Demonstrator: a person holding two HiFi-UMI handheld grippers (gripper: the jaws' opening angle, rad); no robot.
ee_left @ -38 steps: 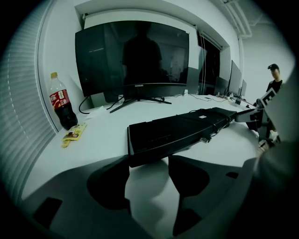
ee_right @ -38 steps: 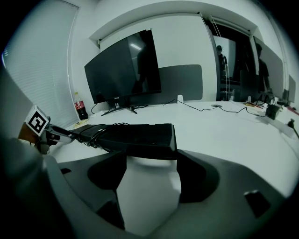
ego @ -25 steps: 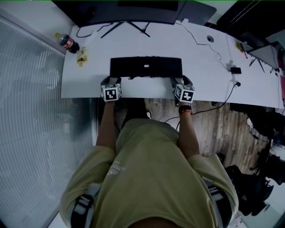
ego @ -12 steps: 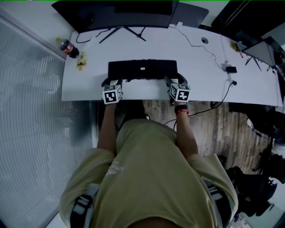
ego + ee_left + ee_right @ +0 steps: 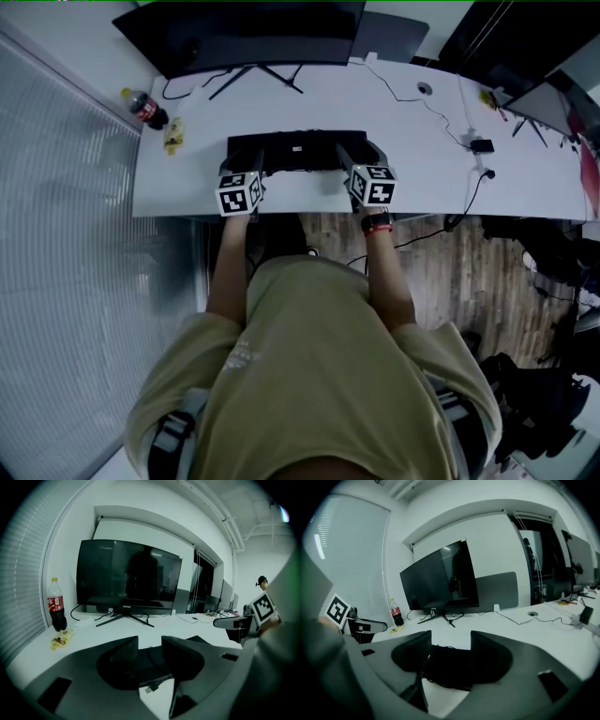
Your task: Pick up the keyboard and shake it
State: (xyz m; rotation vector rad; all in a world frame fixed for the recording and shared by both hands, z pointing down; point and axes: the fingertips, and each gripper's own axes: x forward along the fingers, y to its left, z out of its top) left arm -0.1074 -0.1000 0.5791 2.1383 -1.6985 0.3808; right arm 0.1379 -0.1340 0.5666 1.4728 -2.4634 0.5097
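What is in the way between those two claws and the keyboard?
Nothing visible is. The left gripper and the right gripper have just been closing their jaws, and the keyboard already sits between each pair, gripped near its two ends.

Dim, greenish light. In the head view the white desk (image 5: pixel 187 178) is brightest, its shadows faint; the black keyboard (image 5: pixel 309 157) loses detail. Both gripper views bulge, darken at their edges and blur up close; the monitor (image 5: pixel 126 576) holds faint reflections.
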